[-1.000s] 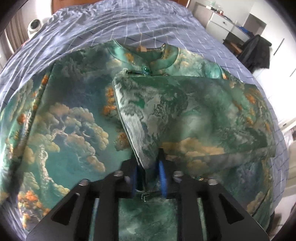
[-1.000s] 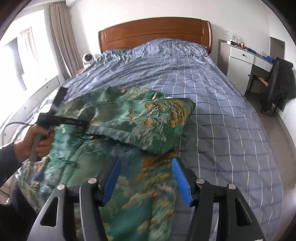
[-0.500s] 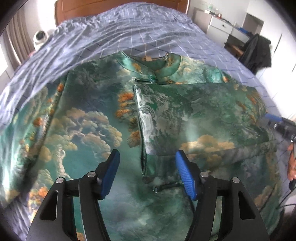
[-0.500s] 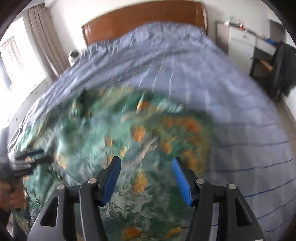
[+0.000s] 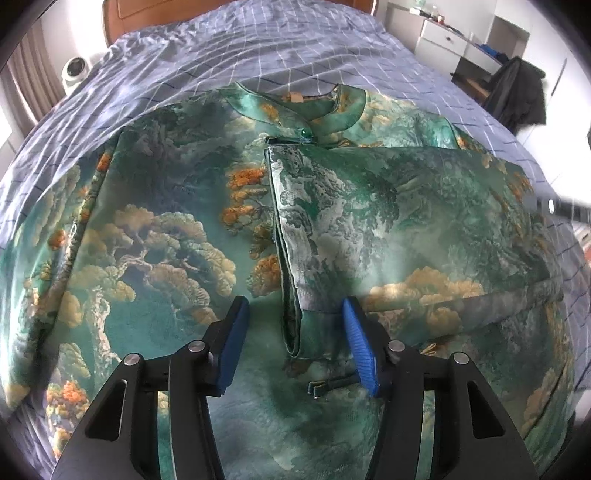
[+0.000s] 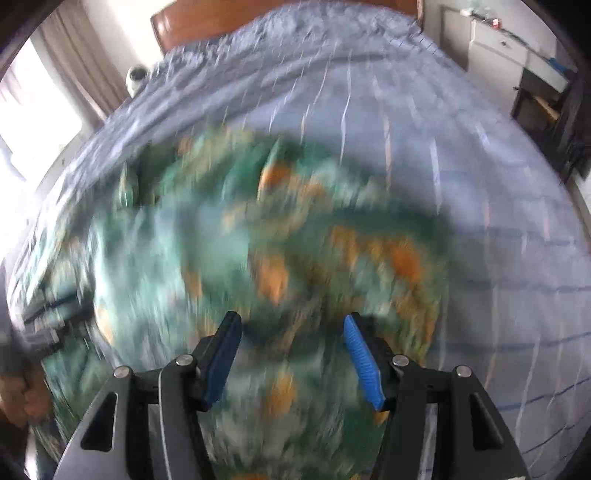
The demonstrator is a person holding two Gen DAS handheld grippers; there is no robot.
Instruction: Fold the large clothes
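A large green garment (image 5: pixel 166 229) printed with trees and orange clouds lies flat on the bed, mandarin collar (image 5: pixel 314 107) at the far side. Its right side is folded over the middle as a panel (image 5: pixel 406 221), the folded edge running toward me. My left gripper (image 5: pixel 293 343) is open and empty, just above the near corner of that folded panel. My right gripper (image 6: pixel 291 350) is open and empty above the garment (image 6: pixel 277 240) near its right edge; that view is motion-blurred. The right gripper's tip shows at the far right of the left wrist view (image 5: pixel 565 206).
The bed has a blue checked cover (image 5: pixel 277 48) and a wooden headboard (image 6: pixel 258 14). A white round device (image 5: pixel 75 68) sits left of the bed. A white desk (image 5: pixel 443 33) and a chair with a dark coat (image 5: pixel 517 96) stand on the right.
My left gripper opened, let go of the folded panel's corner and pulled back a little. My right gripper swung over the garment, staying open.
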